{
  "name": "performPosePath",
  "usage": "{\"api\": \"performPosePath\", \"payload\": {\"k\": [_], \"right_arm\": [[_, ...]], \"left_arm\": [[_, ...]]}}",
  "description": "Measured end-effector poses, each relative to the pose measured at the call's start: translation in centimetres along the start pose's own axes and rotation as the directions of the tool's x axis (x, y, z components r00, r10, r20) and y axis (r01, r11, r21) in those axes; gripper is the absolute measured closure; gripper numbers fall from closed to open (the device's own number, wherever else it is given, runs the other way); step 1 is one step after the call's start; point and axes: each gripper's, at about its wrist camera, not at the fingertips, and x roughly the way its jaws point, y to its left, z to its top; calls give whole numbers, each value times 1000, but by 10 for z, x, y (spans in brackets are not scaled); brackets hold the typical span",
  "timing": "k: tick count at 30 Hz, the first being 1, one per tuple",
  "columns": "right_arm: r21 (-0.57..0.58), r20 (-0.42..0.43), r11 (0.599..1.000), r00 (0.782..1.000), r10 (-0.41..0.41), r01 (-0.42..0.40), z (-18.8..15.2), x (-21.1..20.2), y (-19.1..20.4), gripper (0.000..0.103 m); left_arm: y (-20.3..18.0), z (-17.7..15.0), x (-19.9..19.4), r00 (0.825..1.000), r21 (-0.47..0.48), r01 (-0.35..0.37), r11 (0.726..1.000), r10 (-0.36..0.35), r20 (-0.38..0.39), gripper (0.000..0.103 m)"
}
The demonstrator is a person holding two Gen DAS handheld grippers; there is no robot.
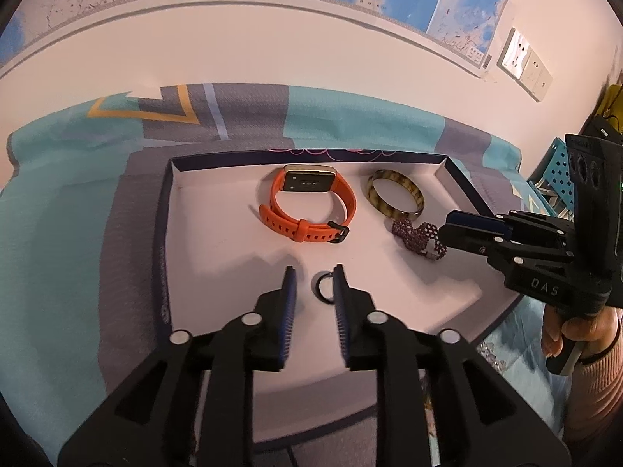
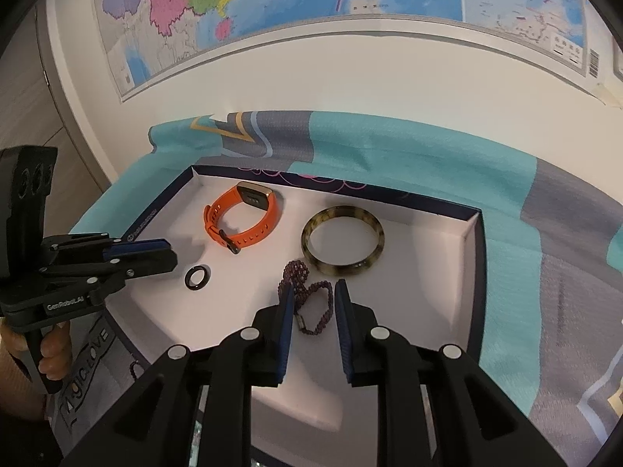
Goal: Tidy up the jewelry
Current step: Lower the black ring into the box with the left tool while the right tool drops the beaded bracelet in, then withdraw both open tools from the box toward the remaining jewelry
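While tilted downward, both grippers (image 1: 314, 278) (image 2: 310, 292) parted, over tray (image 1: 218, 233).

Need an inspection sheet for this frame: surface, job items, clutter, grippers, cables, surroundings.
Surface: white-lined shallow box tray on teal and grey cloth.
Job's things: orange strap watch, tortoiseshell bangle, purple beaded bracelet, small black ring, all lying in tray.
Clutter: nothing seen.
Grippers: left gripper open, ring lying between fingers; right gripper open over beaded bracelet.
Cables: nothing seen.
Surroundings: wall maps, wall sockets.
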Motion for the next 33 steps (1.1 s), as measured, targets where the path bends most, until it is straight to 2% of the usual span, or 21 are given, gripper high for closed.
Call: {"api": "performPosePath", "payload": {"k": [4,10,14,22,33], "right_arm": [[12,15,1000,1000,24,-24,-7,-14,0,82],[-29,64,996,994,84,-83,-28,-54,14,75],[-50,50,992,992,119,-117,-51,-69,24,69],[-8,-34,994,993,112,-112,-90,-56,30,69],[0,-53,996,995,87,-88,-92,-45,34,69]], "left_arm": [[-3,-8,-14,1000,25,-19,1000,18,25,73],[-12,-27,-39,998,84,-27,996,22,67,70],[-21,-43,-53,997,125,-29,992,19,80,67],[-32,-69,-64,997,167,-21,986,9,72,64],[-56,-92,-64,999,239,21,971,-31,35,64]]}}
